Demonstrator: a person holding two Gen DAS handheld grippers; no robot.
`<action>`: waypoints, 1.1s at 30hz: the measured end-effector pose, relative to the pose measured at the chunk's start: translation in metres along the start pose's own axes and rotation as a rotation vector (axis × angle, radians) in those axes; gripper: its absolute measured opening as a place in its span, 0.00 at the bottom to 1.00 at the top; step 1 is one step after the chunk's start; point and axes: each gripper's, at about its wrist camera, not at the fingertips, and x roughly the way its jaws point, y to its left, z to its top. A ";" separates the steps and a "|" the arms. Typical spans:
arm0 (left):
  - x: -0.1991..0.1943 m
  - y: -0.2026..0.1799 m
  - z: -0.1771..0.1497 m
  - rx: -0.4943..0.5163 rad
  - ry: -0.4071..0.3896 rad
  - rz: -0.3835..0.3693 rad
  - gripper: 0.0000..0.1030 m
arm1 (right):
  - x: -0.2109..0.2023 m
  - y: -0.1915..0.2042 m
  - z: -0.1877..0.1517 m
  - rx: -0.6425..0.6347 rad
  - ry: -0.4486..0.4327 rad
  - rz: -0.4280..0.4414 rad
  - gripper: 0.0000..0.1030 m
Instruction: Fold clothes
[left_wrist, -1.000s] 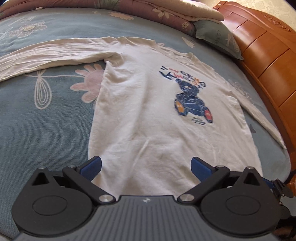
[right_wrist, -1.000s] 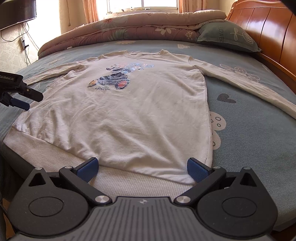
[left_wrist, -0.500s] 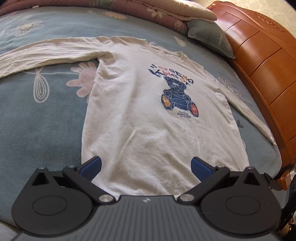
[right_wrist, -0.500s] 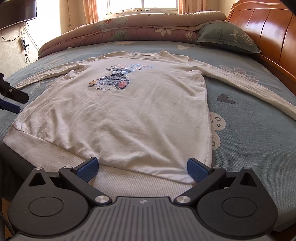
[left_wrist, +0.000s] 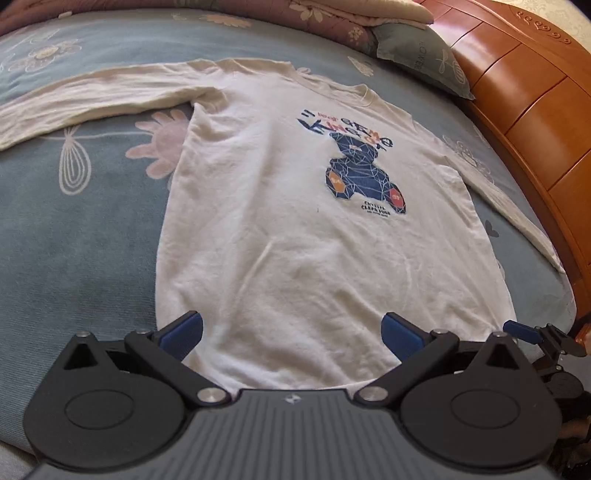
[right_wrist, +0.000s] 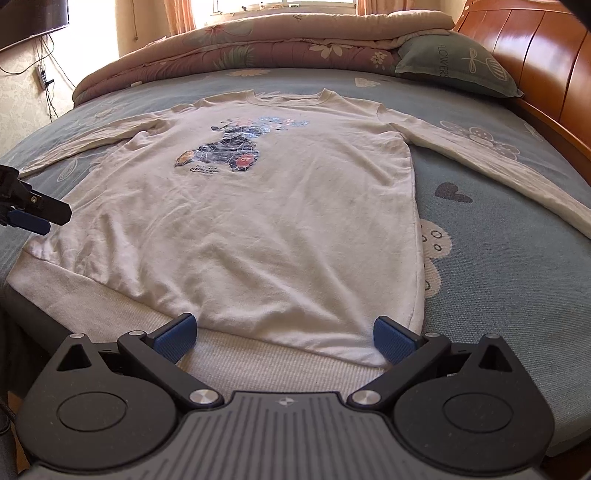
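White shirt (left_wrist: 295, 229) flat on bed (left_wrist: 74, 229), sleeves out.
L gripper (left_wrist: 291, 332) & R gripper (right_wrist: 282, 334) both released, near hem.

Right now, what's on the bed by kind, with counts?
White long-sleeved shirt: 1
Green pillow: 1
Folded floral quilt: 1
Total: 3

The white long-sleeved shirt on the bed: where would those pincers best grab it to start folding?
Probably the ribbed hem. The shirt lies flat, print up, sleeves spread, and its hem is the edge nearest both open grippers. Coming in low from the foot of the bed, each could pinch a hem corner.
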 end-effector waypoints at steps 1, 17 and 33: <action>-0.003 0.000 0.004 0.000 -0.017 0.011 0.99 | -0.001 -0.002 0.009 0.012 -0.029 0.007 1.00; 0.006 0.012 0.038 -0.016 -0.061 0.117 0.99 | 0.159 -0.031 0.187 0.218 -0.214 -0.221 1.00; 0.025 -0.016 0.047 0.051 -0.052 0.064 0.99 | 0.089 -0.097 0.157 0.152 -0.255 -0.333 1.00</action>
